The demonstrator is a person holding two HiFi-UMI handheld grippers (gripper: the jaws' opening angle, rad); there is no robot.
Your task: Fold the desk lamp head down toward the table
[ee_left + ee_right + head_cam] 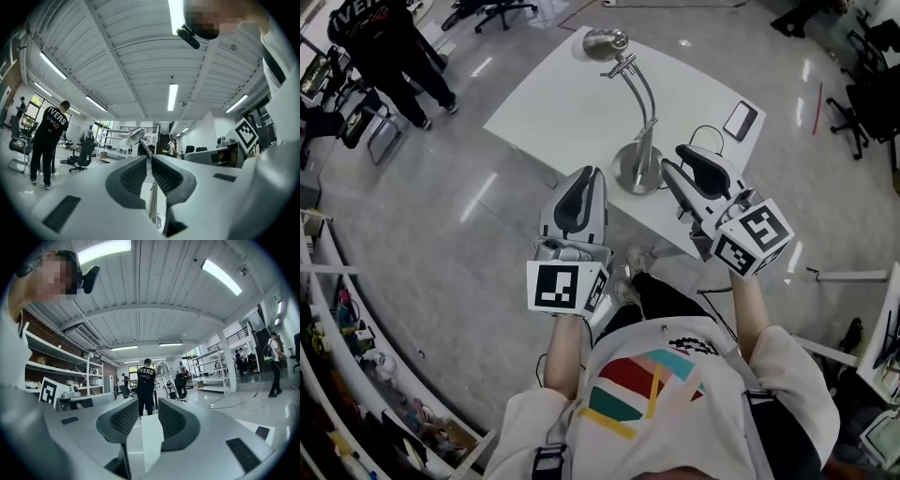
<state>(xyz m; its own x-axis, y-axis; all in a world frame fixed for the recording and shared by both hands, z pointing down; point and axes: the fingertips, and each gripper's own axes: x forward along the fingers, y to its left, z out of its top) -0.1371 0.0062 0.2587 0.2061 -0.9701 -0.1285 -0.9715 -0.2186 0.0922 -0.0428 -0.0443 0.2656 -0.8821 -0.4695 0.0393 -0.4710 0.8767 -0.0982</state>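
Chrome desk lamp (637, 170) stands upright. We hold our left gripper (589, 172) beside its base, jaws pressed together, empty; right gripper (673, 157) on its other side, jaws parted, empty.

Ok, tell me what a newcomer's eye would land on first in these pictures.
The silver desk lamp stands upright on the white table, its curved neck carrying the head toward the far edge. Nearer the camera, the left gripper and the right gripper hover by its base, each with a black-and-white marker cube, and neither touches it.
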